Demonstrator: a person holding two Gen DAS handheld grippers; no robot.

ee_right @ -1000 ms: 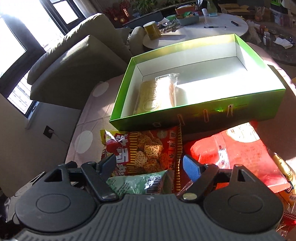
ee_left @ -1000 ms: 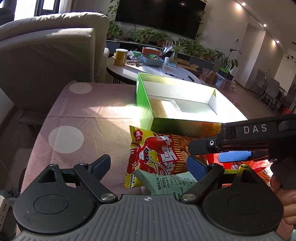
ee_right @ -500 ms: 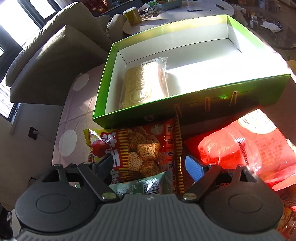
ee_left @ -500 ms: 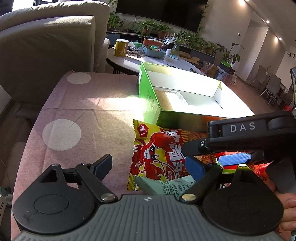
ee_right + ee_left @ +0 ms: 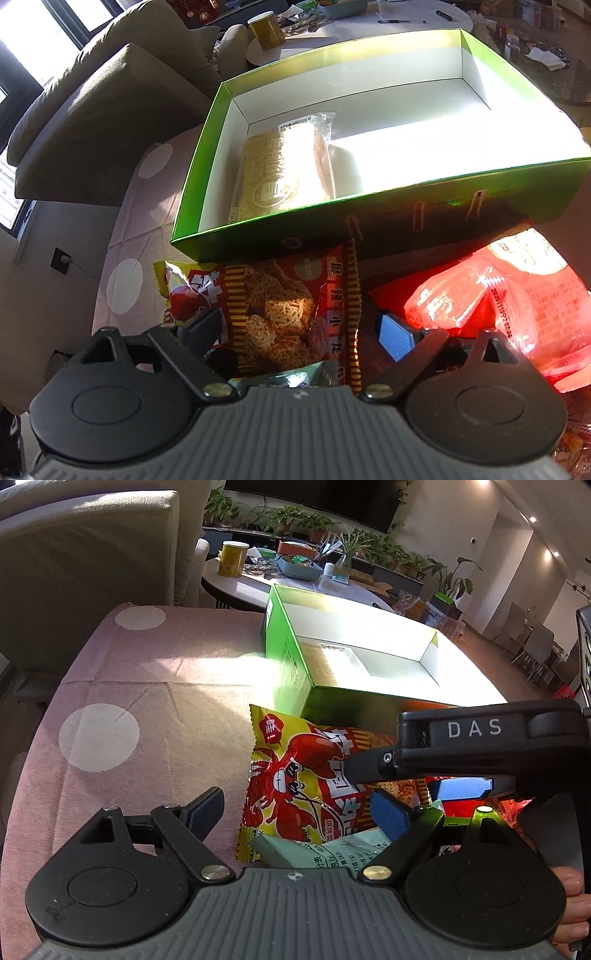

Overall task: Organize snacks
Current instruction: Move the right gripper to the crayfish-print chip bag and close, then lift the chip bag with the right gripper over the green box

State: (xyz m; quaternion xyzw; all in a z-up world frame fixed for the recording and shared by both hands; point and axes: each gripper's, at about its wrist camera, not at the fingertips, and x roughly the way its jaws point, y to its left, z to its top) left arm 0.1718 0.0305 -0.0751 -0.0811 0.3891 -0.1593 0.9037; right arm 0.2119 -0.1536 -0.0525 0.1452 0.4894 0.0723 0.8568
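Two grippers hang over a heap of snack bags on a pink cloth [image 5: 155,686] with pale dots. The left gripper [image 5: 299,812] has its jaws wide apart; its pads press on nothing, and the left finger is over bare cloth. Nearest to it lies a pale green packet [image 5: 332,851], partly on top of a yellow and red crab bag [image 5: 295,775]. The right gripper [image 5: 299,328] is also spread open and grips nothing; the crab bag [image 5: 280,310] lies between its fingers, with its window of noodle pieces showing. In the left view the right gripper [image 5: 461,790] comes in from the right side, above the crab bag. Just right of this bag lies a shiny red bag [image 5: 498,295]. Behind the bags, touching or very near them, stands an open green box [image 5: 258,229], white inside. One clear noodle packet [image 5: 288,173] lies flat in its left end. Farther away are a grey sofa [image 5: 92,554] and a round white table [image 5: 258,587] with a yellow cup [image 5: 232,559].
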